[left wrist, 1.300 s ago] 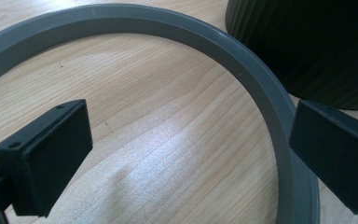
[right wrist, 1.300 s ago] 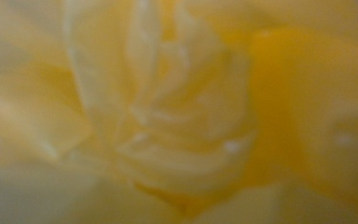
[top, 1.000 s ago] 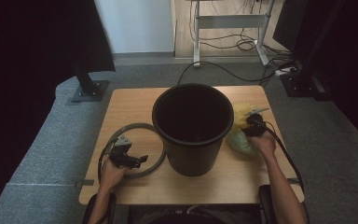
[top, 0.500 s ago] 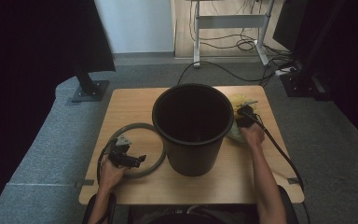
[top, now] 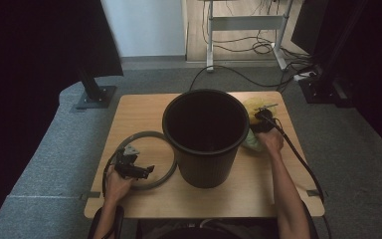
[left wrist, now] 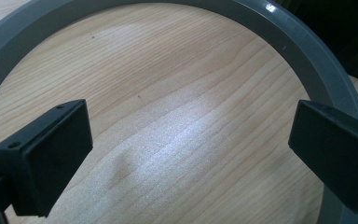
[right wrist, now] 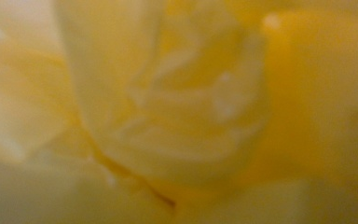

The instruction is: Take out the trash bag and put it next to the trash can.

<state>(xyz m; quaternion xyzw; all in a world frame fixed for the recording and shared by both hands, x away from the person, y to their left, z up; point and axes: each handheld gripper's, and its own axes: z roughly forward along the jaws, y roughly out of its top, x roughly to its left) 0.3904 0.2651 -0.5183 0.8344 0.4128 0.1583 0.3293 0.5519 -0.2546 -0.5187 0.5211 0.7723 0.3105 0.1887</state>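
Standing mid-table, the black bucket [top: 206,137] is your landmark: the grey ring [top: 149,158] lies flat on the wood just left of it, and the yellow bag [top: 255,106] sits crumpled against its right side. Your left gripper [top: 138,172] hovers over the ring's near edge with jaws wide apart around bare table. Your right gripper [top: 262,119] is pushed into the bag; its jaws have just been opening, though whether they grip plastic you cannot tell.

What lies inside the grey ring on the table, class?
Inside the grey ring bare wooden table shows, with the left gripper over it, jaws open and touching nothing. The black bucket stands beside the ring; whatever lies under the hand is hidden.
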